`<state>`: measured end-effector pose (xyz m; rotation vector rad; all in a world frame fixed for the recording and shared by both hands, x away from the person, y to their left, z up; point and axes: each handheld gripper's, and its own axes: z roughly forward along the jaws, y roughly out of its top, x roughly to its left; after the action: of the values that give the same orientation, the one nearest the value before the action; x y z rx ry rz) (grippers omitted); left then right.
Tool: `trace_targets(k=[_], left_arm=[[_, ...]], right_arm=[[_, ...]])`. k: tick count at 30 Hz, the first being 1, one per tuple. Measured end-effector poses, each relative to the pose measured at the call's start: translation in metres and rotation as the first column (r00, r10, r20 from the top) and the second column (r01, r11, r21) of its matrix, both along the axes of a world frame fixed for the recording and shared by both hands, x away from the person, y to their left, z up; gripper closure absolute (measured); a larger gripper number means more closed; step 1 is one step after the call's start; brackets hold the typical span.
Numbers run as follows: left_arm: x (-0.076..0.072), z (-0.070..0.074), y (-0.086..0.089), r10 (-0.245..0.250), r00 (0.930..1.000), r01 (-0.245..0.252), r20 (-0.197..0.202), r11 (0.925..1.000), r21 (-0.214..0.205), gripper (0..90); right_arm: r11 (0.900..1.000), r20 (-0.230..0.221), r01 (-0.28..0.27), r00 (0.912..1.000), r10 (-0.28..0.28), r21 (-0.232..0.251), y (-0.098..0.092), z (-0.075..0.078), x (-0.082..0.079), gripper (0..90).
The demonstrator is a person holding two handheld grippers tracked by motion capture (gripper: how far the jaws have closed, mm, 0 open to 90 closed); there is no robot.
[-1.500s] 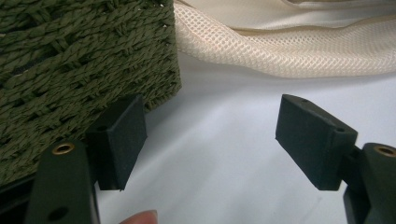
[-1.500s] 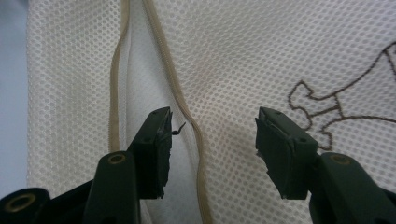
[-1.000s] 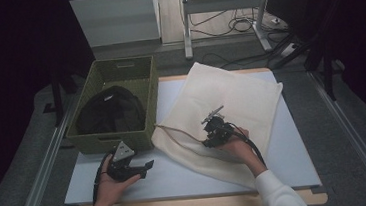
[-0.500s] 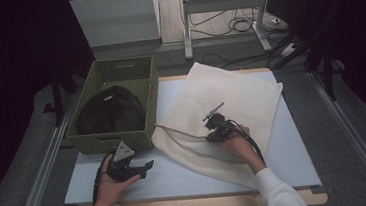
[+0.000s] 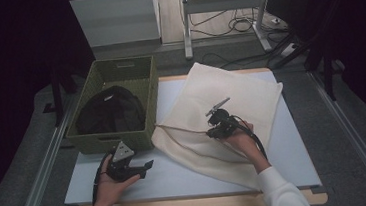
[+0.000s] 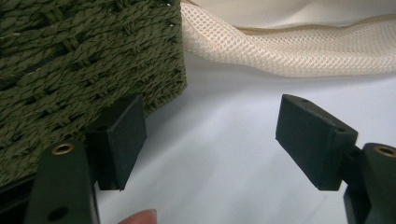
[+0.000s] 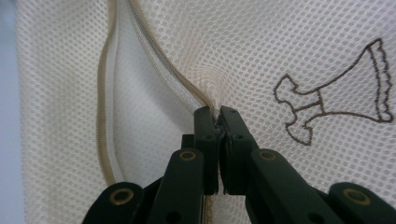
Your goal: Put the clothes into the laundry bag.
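Jaws on my right gripper (image 7: 217,122) have just been closing and now pinch the zipper edge of the cream mesh laundry bag (image 5: 231,104), which lies across the white table (image 5: 295,143) beside the green woven basket (image 5: 105,140). To do this well, I judge I should lift that edge gently, keeping the mouth open without tugging the mesh. Left gripper (image 6: 210,135) hovers wide open near the basket corner, holding nothing. Dark clothing (image 5: 109,109) sits in the basket.
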<state>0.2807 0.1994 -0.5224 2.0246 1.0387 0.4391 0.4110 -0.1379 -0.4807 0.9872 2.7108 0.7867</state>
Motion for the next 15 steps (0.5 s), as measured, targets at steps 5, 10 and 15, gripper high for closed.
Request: trace_targets(k=[5,10,15], left_arm=[[0.000,-0.001,0.000,0.002,1.0000,-0.002,-0.001,1.0000,0.000,24.6],[0.000,-0.001,0.001,0.004,1.0000,-0.004,0.001,1.0000,0.002,24.6],[-0.001,0.000,0.000,0.013,0.9999,-0.013,0.006,0.9999,0.006,24.6]], right_arm=[[0.9996,0.012,-0.003,0.9999,0.002,0.026,-0.005,0.012,0.002,86.7],[0.9983,0.020,-0.006,0.9998,0.004,0.059,-0.010,0.025,0.007,86.7],[0.9957,0.026,-0.013,0.9996,0.010,0.091,-0.014,0.037,0.012,86.7]])
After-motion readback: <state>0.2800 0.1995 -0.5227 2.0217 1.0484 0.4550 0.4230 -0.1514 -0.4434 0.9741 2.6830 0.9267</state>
